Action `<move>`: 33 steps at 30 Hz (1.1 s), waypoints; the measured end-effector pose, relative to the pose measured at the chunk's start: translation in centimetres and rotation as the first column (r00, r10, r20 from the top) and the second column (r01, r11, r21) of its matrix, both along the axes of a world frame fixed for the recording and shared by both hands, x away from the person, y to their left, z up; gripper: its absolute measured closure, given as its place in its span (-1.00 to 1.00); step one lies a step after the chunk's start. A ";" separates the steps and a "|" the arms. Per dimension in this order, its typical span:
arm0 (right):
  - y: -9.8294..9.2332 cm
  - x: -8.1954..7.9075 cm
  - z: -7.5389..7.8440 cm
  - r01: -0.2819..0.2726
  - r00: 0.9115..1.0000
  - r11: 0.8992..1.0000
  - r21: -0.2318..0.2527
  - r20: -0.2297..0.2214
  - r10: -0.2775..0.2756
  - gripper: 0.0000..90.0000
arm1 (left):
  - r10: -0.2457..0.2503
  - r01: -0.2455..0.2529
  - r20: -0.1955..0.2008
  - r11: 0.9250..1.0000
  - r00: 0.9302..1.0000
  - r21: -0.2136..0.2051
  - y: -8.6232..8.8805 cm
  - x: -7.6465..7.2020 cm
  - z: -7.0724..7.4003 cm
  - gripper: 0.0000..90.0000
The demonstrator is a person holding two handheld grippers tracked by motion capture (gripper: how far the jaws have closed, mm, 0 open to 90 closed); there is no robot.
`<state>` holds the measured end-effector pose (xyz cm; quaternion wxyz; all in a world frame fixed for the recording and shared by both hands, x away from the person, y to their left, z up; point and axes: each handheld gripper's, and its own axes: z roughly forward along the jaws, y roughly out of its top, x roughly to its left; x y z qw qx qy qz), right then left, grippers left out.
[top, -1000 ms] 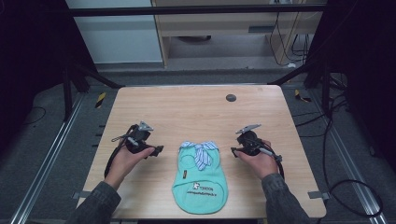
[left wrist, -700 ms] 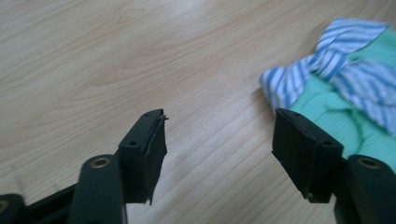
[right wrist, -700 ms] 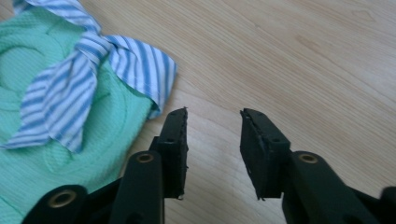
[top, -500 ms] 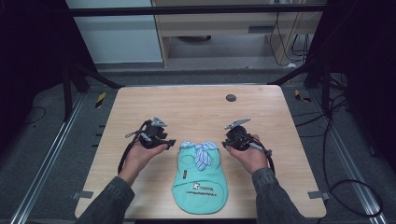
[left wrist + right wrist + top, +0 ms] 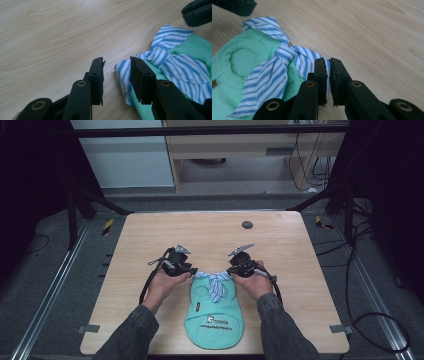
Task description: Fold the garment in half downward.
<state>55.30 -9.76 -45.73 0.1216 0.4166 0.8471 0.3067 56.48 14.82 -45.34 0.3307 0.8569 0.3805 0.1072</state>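
A small mint-green garment (image 5: 212,315) with a blue-and-white striped collar and tie (image 5: 215,282) lies flat near the front of the wooden table (image 5: 150,235). My left gripper (image 5: 192,270) is at the collar's left corner. In the left gripper view its jaws (image 5: 116,67) have just been closing but still stand apart, with the striped corner (image 5: 121,71) lying in the gap, unpressed. My right gripper (image 5: 231,270) is at the collar's right corner. Its jaws (image 5: 328,67) have just been closing and now pinch the striped collar edge (image 5: 287,55).
A small dark round disc (image 5: 246,224) sits toward the table's far side. The other gripper's black jaw tip shows at the top right of the left gripper view (image 5: 197,12) and the top left of the right gripper view (image 5: 237,6). Bare wood surrounds the garment.
Both hands have moved inward from the sides to the garment's collar. Both pairs of jaws have narrowed, the right one onto the collar corner.
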 end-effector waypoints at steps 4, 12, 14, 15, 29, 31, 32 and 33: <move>0.2 0.4 -0.4 -0.003 1.000 1.000 0.001 0.002 0.003 0.81 | -0.014 0.014 -0.005 1.000 1.000 0.019 -0.9 0.0 -0.4 0.37; 0.5 0.5 -0.6 0.018 0.999 1.000 -0.007 -0.027 -0.019 0.47 | -0.019 0.021 -0.041 0.998 0.999 0.061 -1.6 -0.1 -0.8 0.29; 0.5 0.5 -0.6 0.023 0.999 1.000 -0.017 -0.038 -0.024 0.42 | -0.015 0.018 -0.057 0.998 0.998 0.060 -1.7 -0.1 -0.8 0.27; 0.6 0.5 -0.5 0.027 0.999 0.999 -0.025 -0.046 -0.028 0.36 | -0.021 0.026 -0.066 0.997 0.998 0.073 -1.8 -0.1 -0.7 0.26; 1.2 1.3 -0.7 0.035 0.995 0.998 -0.051 -0.089 -0.039 0.31 | -0.008 0.017 -0.100 0.996 0.995 0.088 -1.7 0.5 -0.5 0.32; 1.3 1.3 -0.8 0.030 0.995 0.998 -0.053 -0.091 -0.034 0.32 | -0.007 0.017 -0.103 0.996 0.995 0.090 -1.7 0.6 -0.6 0.34; 1.4 1.3 -0.9 0.032 0.995 0.998 -0.052 -0.093 -0.036 0.32 | -0.007 0.017 -0.106 0.996 0.994 0.091 -1.7 0.6 -0.8 0.35; 1.4 1.3 -0.9 0.030 0.995 0.998 -0.054 -0.095 -0.035 0.32 | -0.010 0.021 -0.116 0.995 0.993 0.096 -1.7 0.6 -1.0 0.36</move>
